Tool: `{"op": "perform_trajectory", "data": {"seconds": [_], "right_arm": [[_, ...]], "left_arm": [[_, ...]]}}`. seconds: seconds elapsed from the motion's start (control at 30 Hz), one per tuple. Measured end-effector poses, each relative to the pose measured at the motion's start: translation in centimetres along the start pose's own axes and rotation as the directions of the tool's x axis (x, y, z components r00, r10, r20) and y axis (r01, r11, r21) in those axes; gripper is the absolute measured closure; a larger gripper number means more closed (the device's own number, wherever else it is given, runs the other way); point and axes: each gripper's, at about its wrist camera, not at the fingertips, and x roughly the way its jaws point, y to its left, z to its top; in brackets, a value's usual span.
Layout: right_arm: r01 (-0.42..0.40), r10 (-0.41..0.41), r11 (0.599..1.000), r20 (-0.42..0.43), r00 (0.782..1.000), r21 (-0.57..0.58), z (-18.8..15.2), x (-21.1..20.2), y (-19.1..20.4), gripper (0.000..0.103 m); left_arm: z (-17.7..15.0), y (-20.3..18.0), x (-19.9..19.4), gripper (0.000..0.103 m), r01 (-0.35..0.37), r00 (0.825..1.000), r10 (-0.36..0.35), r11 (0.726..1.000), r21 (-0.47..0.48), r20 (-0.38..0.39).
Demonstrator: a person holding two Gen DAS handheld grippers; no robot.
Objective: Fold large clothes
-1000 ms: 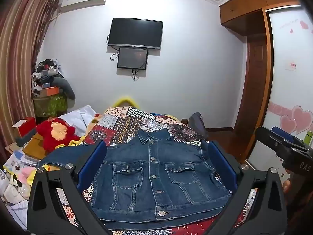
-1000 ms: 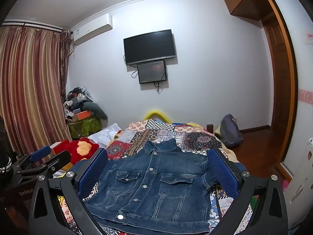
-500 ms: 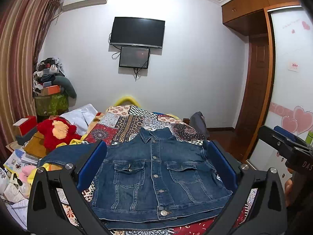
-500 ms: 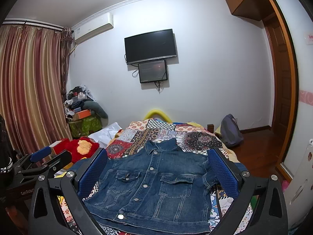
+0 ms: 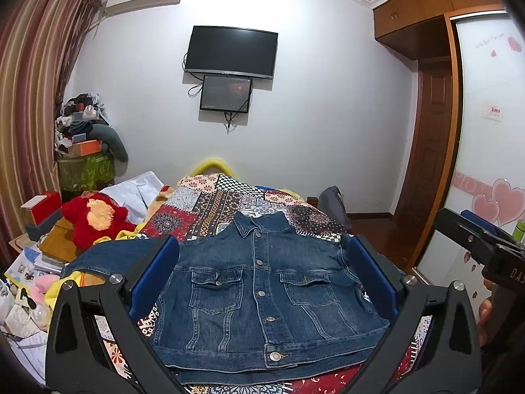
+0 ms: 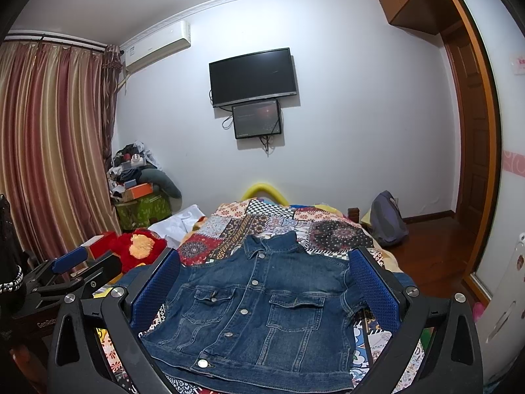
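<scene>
A dark blue denim jacket [image 5: 262,295] lies face up, buttoned, on the patchwork bedspread [image 5: 210,210], collar toward the far wall. Its left sleeve [image 5: 111,256] stretches out to the left. It also shows in the right wrist view [image 6: 259,308]. My left gripper [image 5: 262,275] is open and empty, held above the jacket's near hem. My right gripper [image 6: 262,282] is open and empty, also above the jacket. The right gripper shows at the right edge of the left wrist view [image 5: 485,246], and the left gripper at the left edge of the right wrist view [image 6: 75,272].
A red plush toy [image 5: 95,216] and piles of books and papers [image 5: 29,272] lie left of the bed. A cluttered green box [image 5: 85,167] stands by the curtain. A grey backpack [image 6: 387,220] leans by the bed's far right. A wardrobe door [image 5: 489,164] is at right.
Both views have tilted slightly upward, so the jacket sits a little lower in frame. The jacket itself has not moved and both grippers stay open.
</scene>
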Motion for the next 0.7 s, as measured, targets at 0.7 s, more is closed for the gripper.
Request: {"op": "perform_trajectory", "data": {"seconds": [0.7], "right_arm": [[-0.003,0.003,1.000,-0.001,1.000,-0.002,-0.11,0.18,0.14,0.000]], "left_arm": [[-0.22,0.54,0.20,0.000,0.006,1.000,-0.006,1.000,-0.002,0.004]]}}
